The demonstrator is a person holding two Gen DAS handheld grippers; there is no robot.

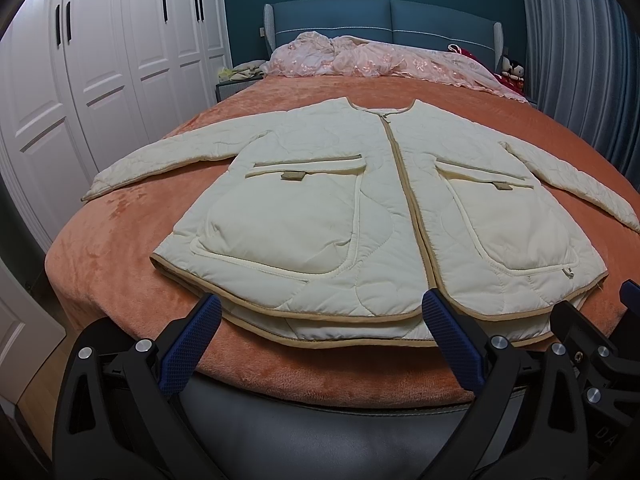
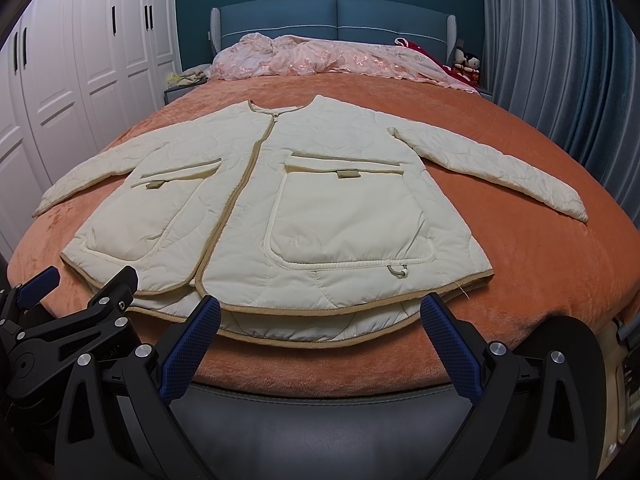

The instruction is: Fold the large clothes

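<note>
A cream quilted jacket [image 1: 360,208] with tan trim lies flat, front up and zipped, on the orange bedspread [image 1: 120,256], sleeves spread to both sides. It also shows in the right wrist view [image 2: 304,208]. My left gripper [image 1: 322,320] is open and empty, hovering at the foot of the bed just before the hem's left half. My right gripper [image 2: 320,320] is open and empty before the hem's right half. The right gripper's edge shows in the left wrist view [image 1: 600,332], and the left gripper shows in the right wrist view [image 2: 80,288].
A pink rumpled quilt [image 1: 380,60] lies by the blue headboard [image 1: 380,20]. White wardrobes [image 1: 100,80] stand left of the bed, grey curtains [image 1: 580,60] right. Plush toys [image 1: 514,72] sit at the far right. A dark padded bed end [image 1: 320,432] lies below the grippers.
</note>
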